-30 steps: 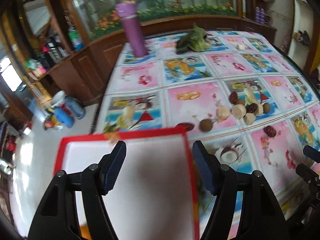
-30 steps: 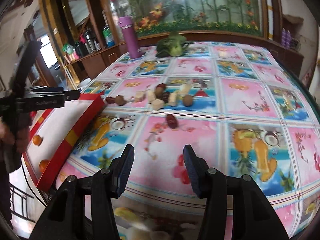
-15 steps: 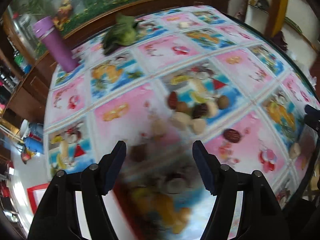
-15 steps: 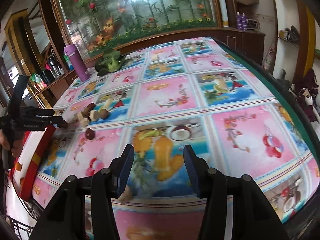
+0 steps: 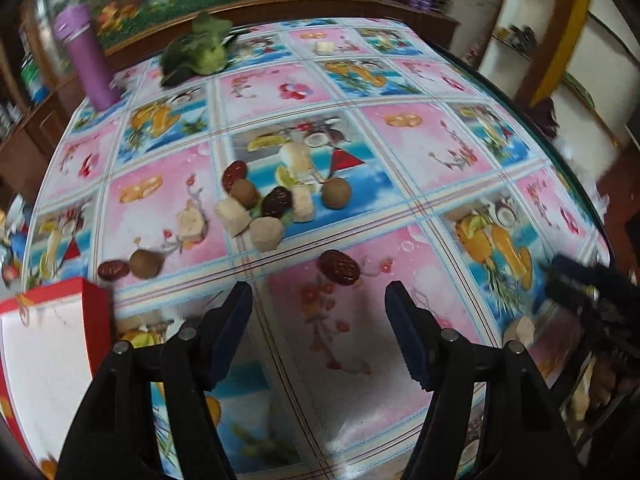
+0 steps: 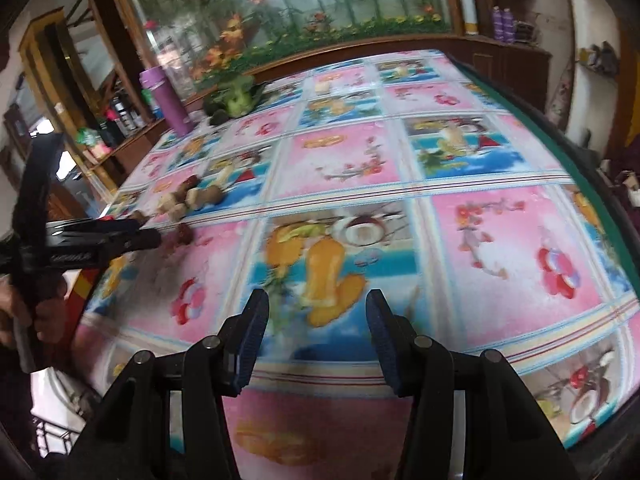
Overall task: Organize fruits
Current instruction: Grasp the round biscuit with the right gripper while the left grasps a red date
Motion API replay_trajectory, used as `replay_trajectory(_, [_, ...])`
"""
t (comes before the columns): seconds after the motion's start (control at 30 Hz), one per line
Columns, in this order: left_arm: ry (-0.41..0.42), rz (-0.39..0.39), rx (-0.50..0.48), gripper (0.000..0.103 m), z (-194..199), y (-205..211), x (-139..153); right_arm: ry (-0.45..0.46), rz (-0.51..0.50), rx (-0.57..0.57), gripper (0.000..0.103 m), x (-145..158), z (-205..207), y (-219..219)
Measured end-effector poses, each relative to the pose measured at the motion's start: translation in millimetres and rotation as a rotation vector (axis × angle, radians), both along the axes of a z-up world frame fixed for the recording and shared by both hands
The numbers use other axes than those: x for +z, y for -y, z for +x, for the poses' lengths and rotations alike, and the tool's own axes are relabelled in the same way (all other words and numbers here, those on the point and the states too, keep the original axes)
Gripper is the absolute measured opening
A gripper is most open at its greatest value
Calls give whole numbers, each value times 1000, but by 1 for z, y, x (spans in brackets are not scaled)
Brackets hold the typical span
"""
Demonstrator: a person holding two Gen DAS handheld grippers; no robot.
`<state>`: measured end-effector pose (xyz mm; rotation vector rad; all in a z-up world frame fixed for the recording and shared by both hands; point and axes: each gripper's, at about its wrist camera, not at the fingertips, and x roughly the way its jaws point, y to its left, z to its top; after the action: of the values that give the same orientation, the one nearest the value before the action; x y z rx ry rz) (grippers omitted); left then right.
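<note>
Approach step: the left gripper, jaws apart and empty, faces the red date at frame centre, needing descent and closing; the right gripper waits open.

The table wears a fruit-print cloth. On it lie scattered dates, brown fruits and pale chunks, a purple bottle, greens, and a red-rimmed tray at its near-left edge.

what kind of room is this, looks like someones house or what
Probably a home dining or living room: a table under a fruit-print oilcloth, a purple flask and leafy greens on it, and dark wood cabinets with a glass-fronted flower display behind.
</note>
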<state>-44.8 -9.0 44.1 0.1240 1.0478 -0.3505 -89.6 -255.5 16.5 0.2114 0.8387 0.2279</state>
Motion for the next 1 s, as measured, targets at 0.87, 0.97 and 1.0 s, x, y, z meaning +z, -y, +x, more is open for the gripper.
replay_trajectory(0.87, [-36,0,110,35,21,29,-28,-12,-45,204,25,-18,-7,-39])
replay_trajectory(0.97, [-31,-4,102,27,21,24,-29,-13,-48,206,25,-18,-6,-39])
replay_trajectory(1.0, [-28,-10,95,27,20,23,-29,-12,-53,207,25,-18,-7,-40])
